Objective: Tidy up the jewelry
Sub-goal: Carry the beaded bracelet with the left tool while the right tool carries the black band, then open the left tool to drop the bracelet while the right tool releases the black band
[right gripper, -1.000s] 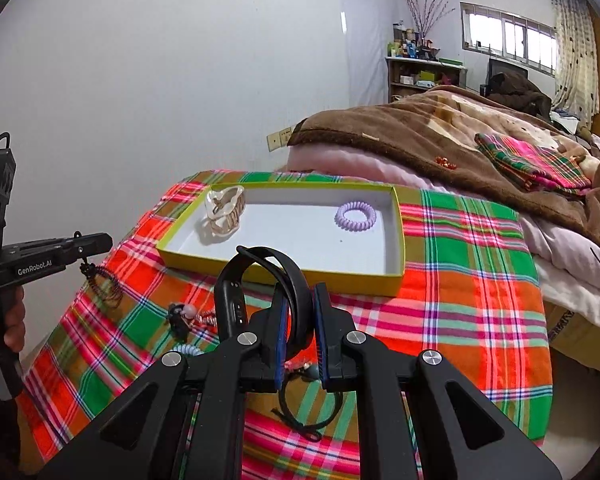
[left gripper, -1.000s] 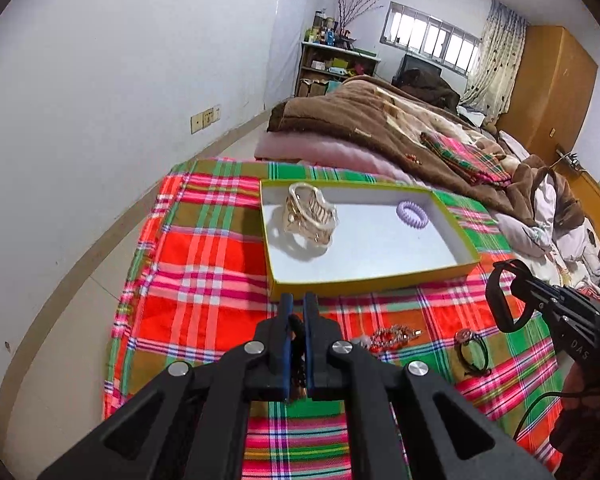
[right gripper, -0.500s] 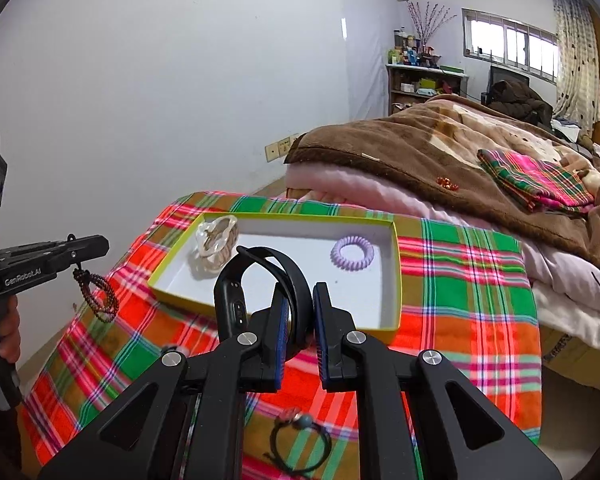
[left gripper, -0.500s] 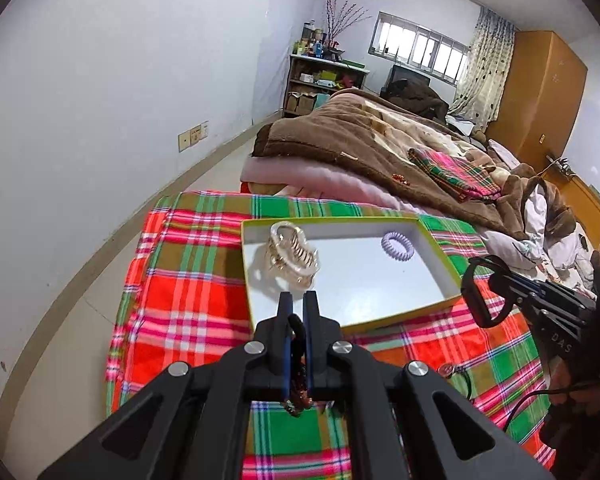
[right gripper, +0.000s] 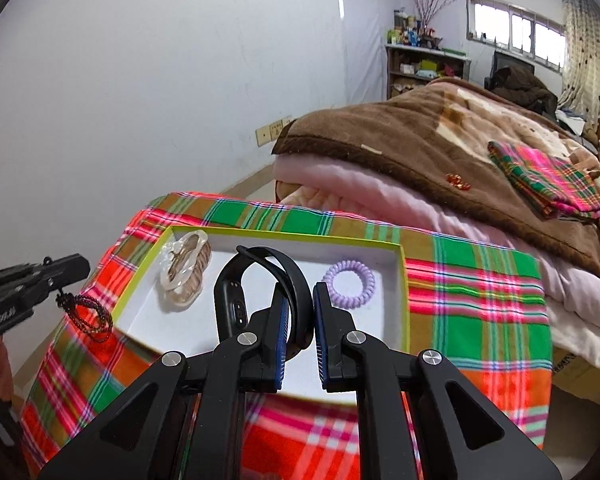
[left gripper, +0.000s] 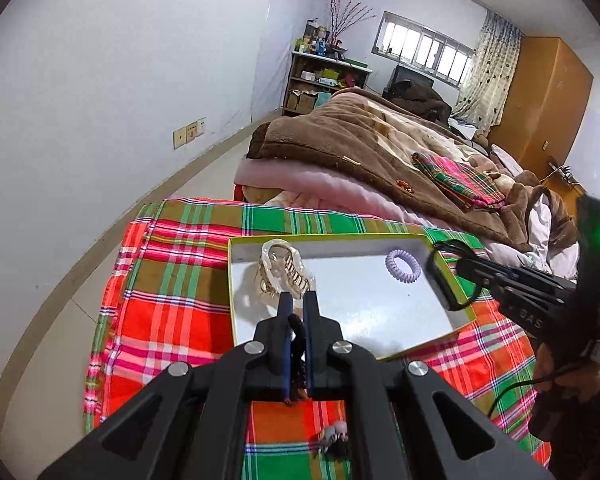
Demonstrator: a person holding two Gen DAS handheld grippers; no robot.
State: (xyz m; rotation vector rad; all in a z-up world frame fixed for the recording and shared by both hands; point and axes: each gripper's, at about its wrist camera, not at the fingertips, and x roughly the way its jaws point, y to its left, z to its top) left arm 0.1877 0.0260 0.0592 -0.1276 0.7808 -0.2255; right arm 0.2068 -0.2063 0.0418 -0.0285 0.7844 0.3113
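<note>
My left gripper (left gripper: 295,305) is shut on a dark braided bracelet (left gripper: 298,334) at the near edge of the white tray (left gripper: 380,312) with a yellow-green rim. In the tray lie a cream hair claw (left gripper: 282,276) and a purple spiral hair tie (left gripper: 402,266). My right gripper (right gripper: 299,296) is shut on a black wristband (right gripper: 236,296), whose loop stands over the tray (right gripper: 405,280), between the claw (right gripper: 186,272) and the hair tie (right gripper: 350,284). The right wrist view shows the left gripper (right gripper: 76,270) with the bracelet (right gripper: 88,316) dangling beside the tray's left rim.
The tray sits on a plaid cloth (left gripper: 172,320) over a small table. A small trinket (left gripper: 334,440) lies on the cloth below my left gripper. A bed with a brown blanket (right gripper: 440,148) stands just behind. A white wall runs along the left.
Both grippers have moved forward to the tray with their items still held. The loose pieces on the cloth have slid down under the grippers in both views.
</note>
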